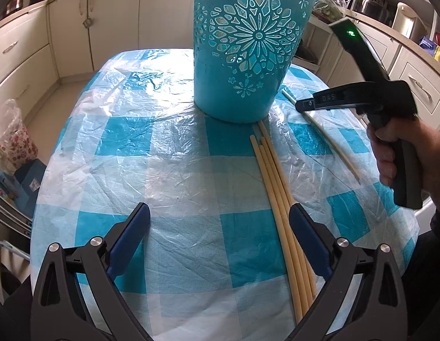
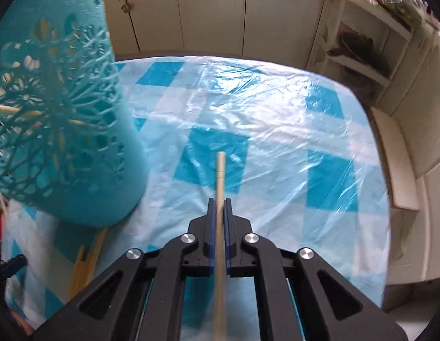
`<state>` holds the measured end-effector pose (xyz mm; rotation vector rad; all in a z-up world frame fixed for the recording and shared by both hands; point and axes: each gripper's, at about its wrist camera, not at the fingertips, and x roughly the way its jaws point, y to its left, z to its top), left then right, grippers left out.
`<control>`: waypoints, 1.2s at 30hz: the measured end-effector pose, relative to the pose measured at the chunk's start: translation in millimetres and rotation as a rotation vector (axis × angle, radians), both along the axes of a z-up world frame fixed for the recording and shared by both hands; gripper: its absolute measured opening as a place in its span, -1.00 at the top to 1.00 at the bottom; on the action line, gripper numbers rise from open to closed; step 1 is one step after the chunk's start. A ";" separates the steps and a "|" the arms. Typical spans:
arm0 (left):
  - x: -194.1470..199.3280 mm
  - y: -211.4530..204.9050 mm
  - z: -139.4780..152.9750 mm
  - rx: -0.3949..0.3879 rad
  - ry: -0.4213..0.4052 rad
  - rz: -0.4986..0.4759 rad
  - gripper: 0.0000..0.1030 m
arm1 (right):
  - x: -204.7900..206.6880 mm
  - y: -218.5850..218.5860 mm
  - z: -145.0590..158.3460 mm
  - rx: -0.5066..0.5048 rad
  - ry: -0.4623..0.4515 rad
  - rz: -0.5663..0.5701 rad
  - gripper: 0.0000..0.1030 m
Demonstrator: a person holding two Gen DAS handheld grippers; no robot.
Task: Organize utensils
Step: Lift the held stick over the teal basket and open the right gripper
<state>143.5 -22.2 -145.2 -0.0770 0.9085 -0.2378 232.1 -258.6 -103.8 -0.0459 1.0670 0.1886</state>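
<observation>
I've got the counter (image 1: 191,176) under its blue-and-white checked cloth and crinkled clear plastic filling both views, and the tall teal cut-out bin (image 1: 242,56) stands upright near the middle of it, the biggest thing on it. My right hand-held gripper (image 2: 219,209) is tipped steeply down beside the bin's right side, a hand (image 1: 396,153) wrapped around its black grip, and its blue pads are pressed together on one pale wooden chopstick (image 2: 220,187); the stick runs straight along the line of the fingers, its tip poking out ahead over a blue square. My left hand-held gripper (image 1: 220,221) hangs lower and nearer, angled down at the cloth, its jaws spread wide with nothing pinched. Just inside its right finger (image 1: 305,236) lies a bundle of loose chopsticks (image 1: 279,199), side by side, far ends touching or almost touching the bin's base; I count four there, though the overlap makes that rough. Through the bin's cut-outs in the right wrist view I can make out pale sticks already inside, number unclear. So: one bin, two grippers, one stick held, about four waiting. The bin stands between the two grippers' far reach, cream cupboards (image 1: 112,28) behind.
</observation>
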 end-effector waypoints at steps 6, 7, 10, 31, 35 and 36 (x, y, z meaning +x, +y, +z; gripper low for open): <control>-0.3 0.1 -0.1 0.001 -0.001 0.000 -0.82 | -41.0 -37.4 25.3 0.343 -0.028 -0.135 0.89; -0.3 0.2 -0.2 0.001 -0.001 0.000 -0.82 | -50.1 -42.1 33.7 0.394 -0.052 -0.147 0.89; -0.3 0.1 -0.3 0.001 -0.001 0.000 -0.82 | -70.5 -45.7 74.5 0.536 -0.173 -0.138 0.89; -1.4 1.6 0.8 -0.012 -0.004 0.000 -0.82 | -31.1 63.2 178.7 0.447 -0.883 -0.158 0.89; -1.1 1.0 0.9 -0.012 -0.004 -0.001 -0.82 | -30.7 67.5 151.3 0.368 -0.829 -0.129 0.88; -1.1 1.2 0.9 -0.012 -0.004 -0.001 -0.82 | -34.0 67.5 149.7 0.362 -0.813 -0.118 0.88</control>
